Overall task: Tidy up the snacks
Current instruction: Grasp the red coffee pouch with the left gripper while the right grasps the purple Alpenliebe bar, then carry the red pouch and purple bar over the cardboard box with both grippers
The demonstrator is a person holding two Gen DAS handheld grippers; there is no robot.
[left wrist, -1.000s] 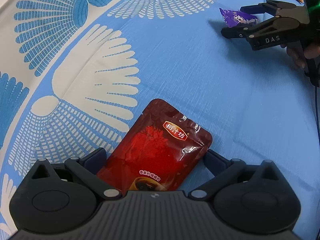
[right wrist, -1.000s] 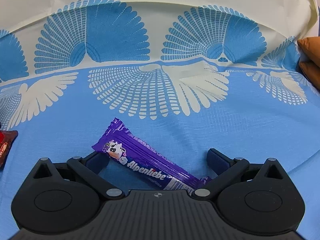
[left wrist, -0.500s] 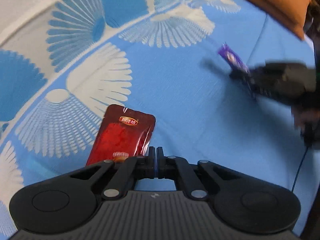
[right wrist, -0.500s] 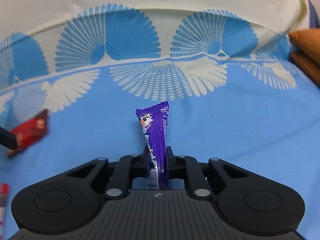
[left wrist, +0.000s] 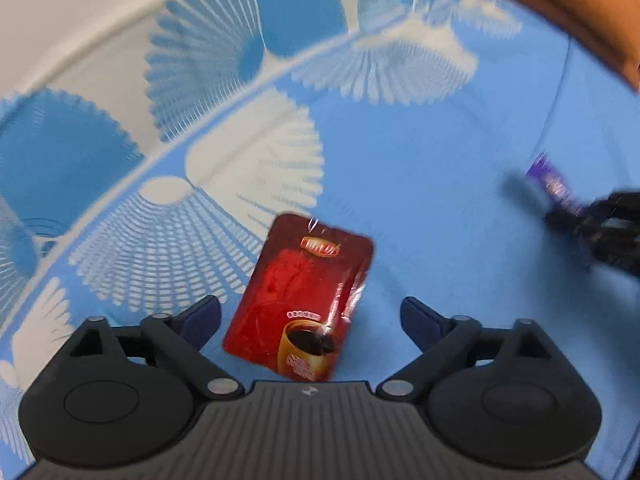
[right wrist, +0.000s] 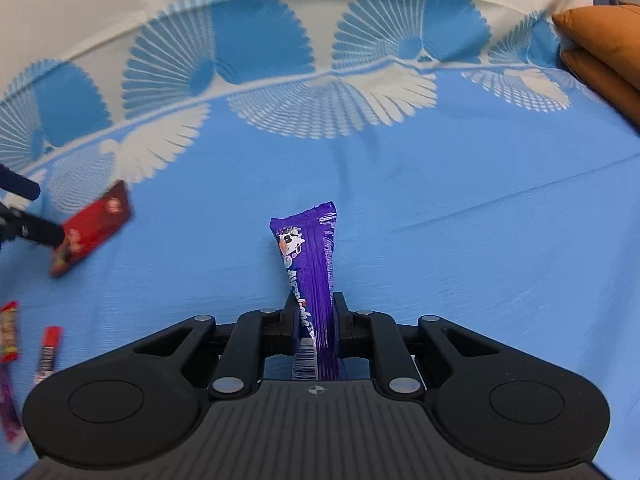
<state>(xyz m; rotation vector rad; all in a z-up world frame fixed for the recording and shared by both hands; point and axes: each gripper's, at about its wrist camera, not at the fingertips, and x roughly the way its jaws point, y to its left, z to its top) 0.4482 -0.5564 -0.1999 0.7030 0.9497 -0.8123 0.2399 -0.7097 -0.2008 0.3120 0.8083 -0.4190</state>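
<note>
The blue cloth with white fan prints (right wrist: pixel 460 216) fills most of both views, with an orange cushion (right wrist: pixel 600 56) off at the far right of the right tool. The left tool (left wrist: pixel 310 314) is pointed down over the cloth with its jaws spread wide apart, and the red sachet (left wrist: pixel 302 300) sits between the two blue pads without touching either; it's got a cup of dark drink printed near the bottom and an orange logo up top, but the writing is too blurry to read. The right tool (right wrist: pixel 316 314) is held level and is clamped tight on the lower end of a purple Alpenliebe stick (right wrist: pixel 310 268), cartoon cow on the wrapper, barcode at the tool end, the rest poking out forward. Far left of it, a few small candy sticks (right wrist: pixel 50 348) lie on the cloth, labels unreadable.
</note>
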